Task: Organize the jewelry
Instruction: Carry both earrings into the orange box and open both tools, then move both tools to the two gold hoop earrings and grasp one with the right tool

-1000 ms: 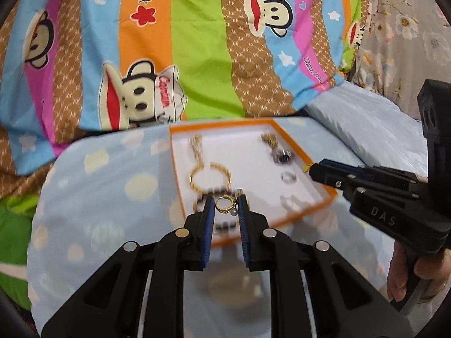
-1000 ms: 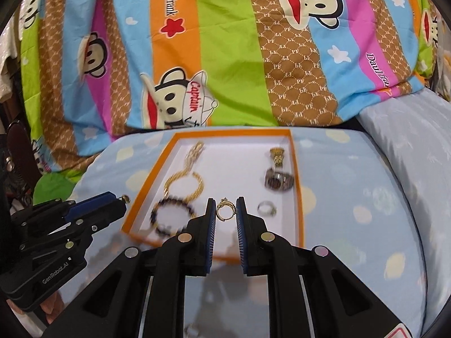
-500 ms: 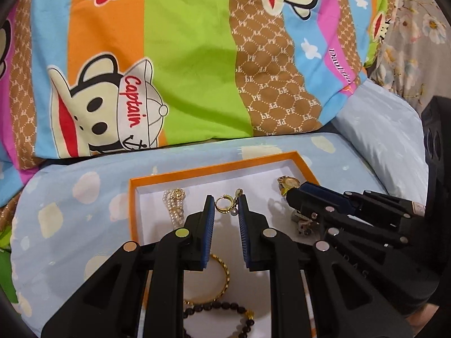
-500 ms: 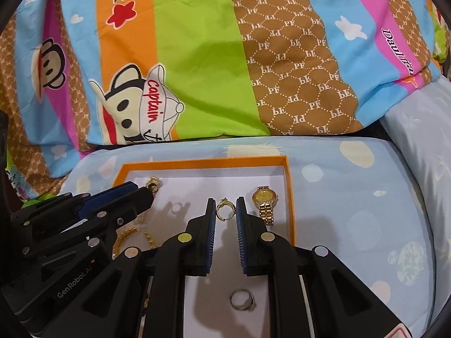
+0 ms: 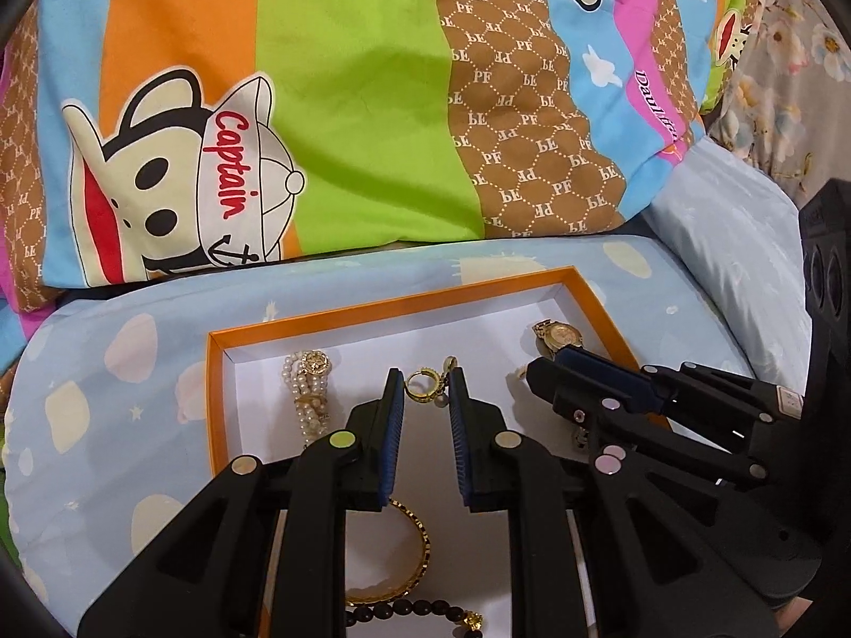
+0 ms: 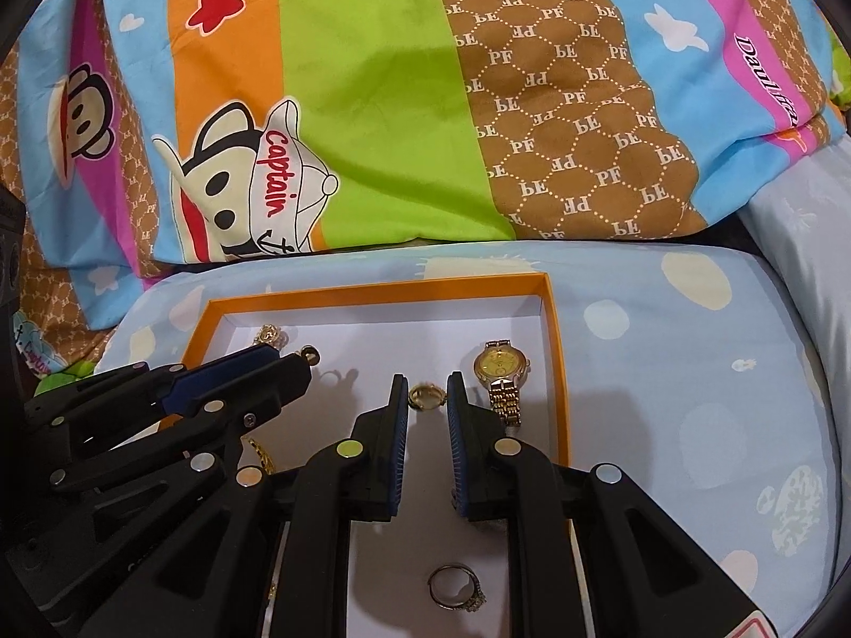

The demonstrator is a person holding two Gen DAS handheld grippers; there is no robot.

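**Both claws holding an earring each over the tray**

The left gripper (image 5: 424,388) is pinching a gold hoop earring (image 5: 423,387) w/ a small pearl drop; its jaws are standing narrow, closed on it. The right gripper (image 6: 427,393) is pinching a second gold earring (image 6: 425,395) the same way. Both claws are pointing down into the orange tray (image 5: 372,305), side by side, left one nearer the pearl bracelet (image 5: 310,399), right one nearer the watch (image 6: 501,377), whose long axis is running toward the camera. The free white floor is lying directly below each tip, so I judge the next move is a short lowering and release.

Count in tray approx.: 1 watch, 1 pearl bracelet, 1 gold bangle (image 5: 415,558), 1 dark bead bracelet (image 5: 409,611), 1 ring (image 6: 457,594); 2 earrings in the claws.
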